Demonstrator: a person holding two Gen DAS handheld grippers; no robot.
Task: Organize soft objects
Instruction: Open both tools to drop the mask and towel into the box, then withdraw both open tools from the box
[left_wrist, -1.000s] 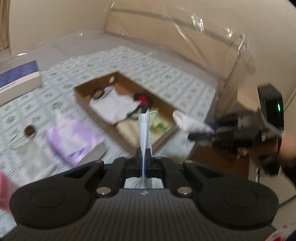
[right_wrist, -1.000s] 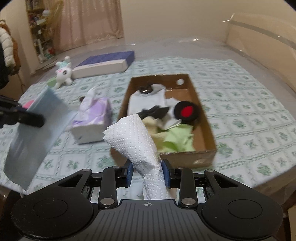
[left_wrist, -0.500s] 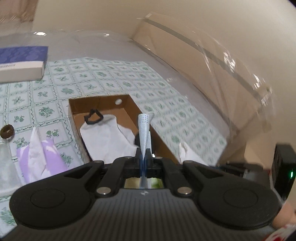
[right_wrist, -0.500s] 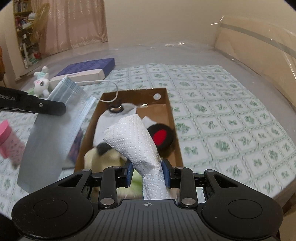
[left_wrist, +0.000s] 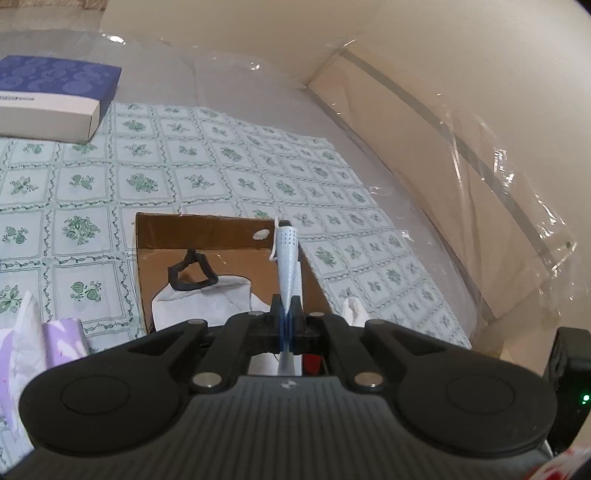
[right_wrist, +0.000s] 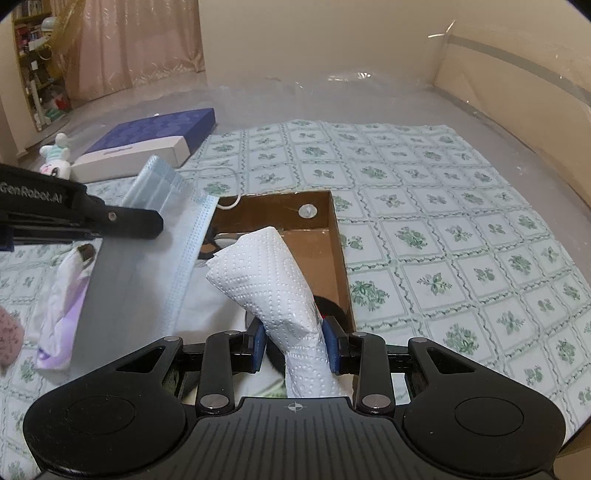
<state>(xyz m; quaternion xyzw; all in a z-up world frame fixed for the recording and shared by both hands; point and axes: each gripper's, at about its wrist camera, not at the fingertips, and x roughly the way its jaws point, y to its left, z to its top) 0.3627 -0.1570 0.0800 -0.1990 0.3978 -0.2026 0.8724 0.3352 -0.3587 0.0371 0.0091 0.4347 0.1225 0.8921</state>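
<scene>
The left hand-held gripper (left_wrist: 287, 320) is pinching a pale blue face mask (right_wrist: 159, 258) with its jaws squeezed completely together, so from its own camera the mask is showing edge-on as a thin strip poking up toward 12 o'clock. The right hand-held gripper (right_wrist: 295, 341) is clamping a crumpled white paper towel (right_wrist: 273, 273), jaws partway closed around the wad, which is sticking up and leaning toward 11 o'clock. In the right view the mask is hanging flat at about 9 o'clock from the towel, just beside it, and both are hovering over the brown cardboard box (right_wrist: 338, 258). Inside the box a white cloth bag with a black handle (left_wrist: 201, 299) is lying toward the far end, and something red and black (right_wrist: 330, 308) is peeking out behind the towel. The box is sitting on a green floral-print cloth (right_wrist: 461, 236) spread over the bed. At 9 o'clock of the box a purple tissue pack (right_wrist: 61, 310) is lying on the cloth, and further out around 10 o'clock a blue and white flat box (right_wrist: 147, 146) is resting with a little plush toy (right_wrist: 55, 157) next to it.
</scene>
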